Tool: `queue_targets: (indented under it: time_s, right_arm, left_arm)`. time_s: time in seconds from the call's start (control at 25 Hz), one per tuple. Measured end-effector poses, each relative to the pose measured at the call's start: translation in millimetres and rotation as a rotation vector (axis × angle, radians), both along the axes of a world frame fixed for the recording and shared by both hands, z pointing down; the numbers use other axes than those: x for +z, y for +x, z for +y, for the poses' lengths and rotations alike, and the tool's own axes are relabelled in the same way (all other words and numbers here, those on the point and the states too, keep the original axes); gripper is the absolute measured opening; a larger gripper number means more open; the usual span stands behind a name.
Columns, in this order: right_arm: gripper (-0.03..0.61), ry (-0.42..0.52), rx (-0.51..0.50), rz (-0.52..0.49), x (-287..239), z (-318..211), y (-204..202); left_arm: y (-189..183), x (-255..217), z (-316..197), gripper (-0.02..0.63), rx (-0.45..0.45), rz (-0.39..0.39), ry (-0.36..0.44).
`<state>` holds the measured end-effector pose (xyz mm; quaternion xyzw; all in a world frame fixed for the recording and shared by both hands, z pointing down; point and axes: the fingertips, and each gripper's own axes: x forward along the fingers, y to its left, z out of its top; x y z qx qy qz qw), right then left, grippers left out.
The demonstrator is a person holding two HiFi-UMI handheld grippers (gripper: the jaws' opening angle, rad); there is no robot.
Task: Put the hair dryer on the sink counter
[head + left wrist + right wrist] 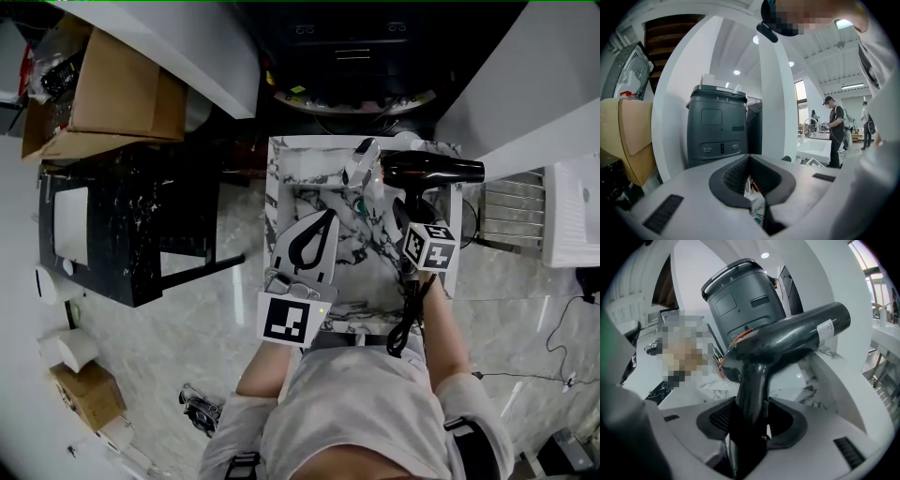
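Observation:
The black hair dryer (pixel 433 171) hangs over the far right corner of the marble sink counter (pixel 281 202), barrel pointing right. My right gripper (pixel 411 210) is shut on its handle; in the right gripper view the handle (pixel 752 380) rises from between the jaws (pixel 751 423) to the barrel (pixel 797 336). The dryer's black cord (pixel 407 319) trails down toward the person's body. My left gripper (pixel 322 221) hovers over the basin's left half, shut and holding nothing; in its own view the pads (pixel 736 180) nearly meet.
A chrome faucet (pixel 362 161) stands at the back of the basin, just left of the dryer. A dark grey appliance (pixel 717 126) is behind the counter. A black table (pixel 122 225) and cardboard box (pixel 112 94) are left; a metal rack (pixel 514 211) is right.

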<state>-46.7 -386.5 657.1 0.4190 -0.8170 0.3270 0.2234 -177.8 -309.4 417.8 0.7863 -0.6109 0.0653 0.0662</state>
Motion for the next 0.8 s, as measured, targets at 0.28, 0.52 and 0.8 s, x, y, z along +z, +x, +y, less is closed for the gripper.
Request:
queue_targets:
  time_s: [0.28, 0.52, 0.8]
  right_arm:
    - [0.198, 0.056, 0.002, 0.028, -6.3, -1.4, 1.5]
    - [0.198, 0.117, 0.026, 0.027, -23.8, 4.2, 10.9]
    - [0.198, 0.213, 0.060, -0.003, -61.5, 9.9, 20.7]
  left_arm:
    - [-0.6, 1.7, 0.0, 0.012, 0.008, -0.003, -0.003]
    - [2.8, -1.0, 0.0, 0.012, 0.031, -0.006, 0.004]
    - [11.8, -6.7, 0.6, 0.012, 0.077, -0.002, 0.023]
